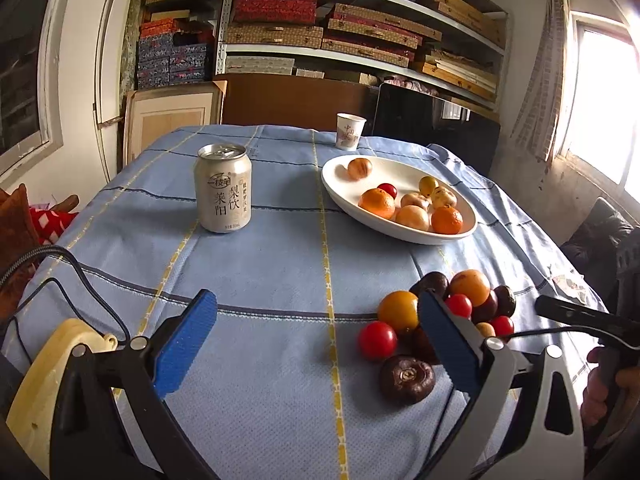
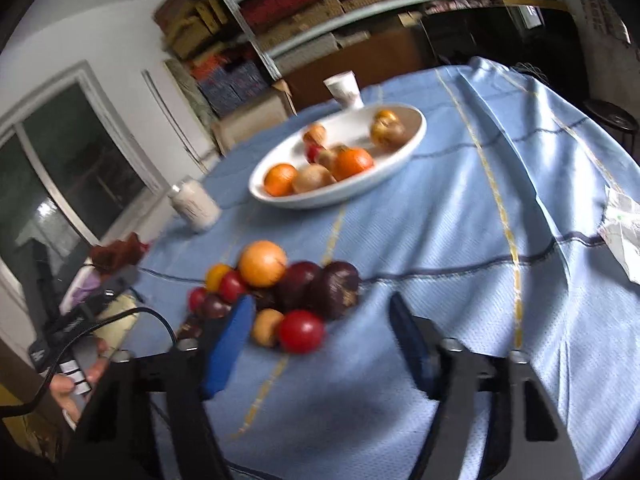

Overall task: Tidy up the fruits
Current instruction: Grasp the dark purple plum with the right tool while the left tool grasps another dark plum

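The right gripper point(image 2: 320, 344) is hanging nearest the lens, jaws spread and grasping nothing, with the red tomato point(image 2: 301, 331) lying between its blue pads point(image 2: 228, 344) but not pressed. The left gripper point(image 1: 316, 344) is likewise released, waiting over bare tablecloth point(image 1: 260, 264) left of the pile. The white dish point(image 1: 340, 196), already carrying several fruits, is sitting far across the cloth; the loose fruit pile point(image 1: 440, 312) is crowding the near side. To do this pick well, I judge the jaws should be closing squarely around that tomato, avoiding the small yellow fruit point(image 2: 266, 326) just beside it, and squeezing gently so it is not rolling away.
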Demonstrator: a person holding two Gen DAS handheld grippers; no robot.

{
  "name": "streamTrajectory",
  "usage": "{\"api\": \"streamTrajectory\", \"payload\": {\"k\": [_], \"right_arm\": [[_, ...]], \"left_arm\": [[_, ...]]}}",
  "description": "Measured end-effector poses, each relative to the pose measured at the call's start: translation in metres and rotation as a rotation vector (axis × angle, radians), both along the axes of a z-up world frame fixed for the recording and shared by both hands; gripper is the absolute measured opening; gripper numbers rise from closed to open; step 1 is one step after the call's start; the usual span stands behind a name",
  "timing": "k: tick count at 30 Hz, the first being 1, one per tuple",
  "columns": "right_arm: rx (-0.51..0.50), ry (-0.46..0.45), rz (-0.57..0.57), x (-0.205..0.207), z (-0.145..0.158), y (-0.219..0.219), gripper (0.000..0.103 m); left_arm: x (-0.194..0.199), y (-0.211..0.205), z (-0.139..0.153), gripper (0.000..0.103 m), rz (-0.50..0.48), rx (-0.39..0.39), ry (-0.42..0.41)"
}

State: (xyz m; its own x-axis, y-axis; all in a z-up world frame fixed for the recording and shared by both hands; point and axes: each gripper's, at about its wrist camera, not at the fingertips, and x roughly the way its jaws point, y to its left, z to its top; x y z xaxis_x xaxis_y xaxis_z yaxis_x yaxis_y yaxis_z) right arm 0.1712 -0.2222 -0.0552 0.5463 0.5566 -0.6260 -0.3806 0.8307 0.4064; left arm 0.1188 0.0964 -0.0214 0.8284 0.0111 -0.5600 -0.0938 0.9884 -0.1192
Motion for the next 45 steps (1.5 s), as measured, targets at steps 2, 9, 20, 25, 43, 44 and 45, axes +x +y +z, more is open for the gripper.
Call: {"api": "streamTrajectory", "payload": {"k": [2,9,20,25,43,44,45], "right_arm": [[-0.044,0.001,0.007,0.002,0.0,0.008,0.051],[-0.118,0.006,-0.002,0.013,0.003,0.021,0.047],[-0.098,0.084,-0.022,0.028,-0.011,0.022,0.03],[-0.116,0.076,-0.05,0.041,-0.01,0.024,0.036],[0.196,0.116,-0.046,0.04,-0.023,-0.02,0.035],[0.219,0.119,-0.042,0.039,-0.024,-0.023,0.035],[0.239,0.118,-0.041,0.038,-0.024,-0.025,0.035]], "left_arm": [[-0.001,0.001,0.0,0.098,-0.001,-0.004,-0.001],[-0.003,0.007,-0.001,0.098,0.004,-0.03,-0.002],[-0.003,0.009,-0.003,0.098,0.007,-0.045,0.002],[-0.003,0.009,-0.003,0.098,0.008,-0.041,0.004],[0.004,0.016,-0.013,0.099,0.012,-0.079,0.059],[0.005,0.016,-0.014,0.099,0.009,-0.083,0.064],[0.006,0.016,-0.015,0.099,0.01,-0.084,0.07]]}}
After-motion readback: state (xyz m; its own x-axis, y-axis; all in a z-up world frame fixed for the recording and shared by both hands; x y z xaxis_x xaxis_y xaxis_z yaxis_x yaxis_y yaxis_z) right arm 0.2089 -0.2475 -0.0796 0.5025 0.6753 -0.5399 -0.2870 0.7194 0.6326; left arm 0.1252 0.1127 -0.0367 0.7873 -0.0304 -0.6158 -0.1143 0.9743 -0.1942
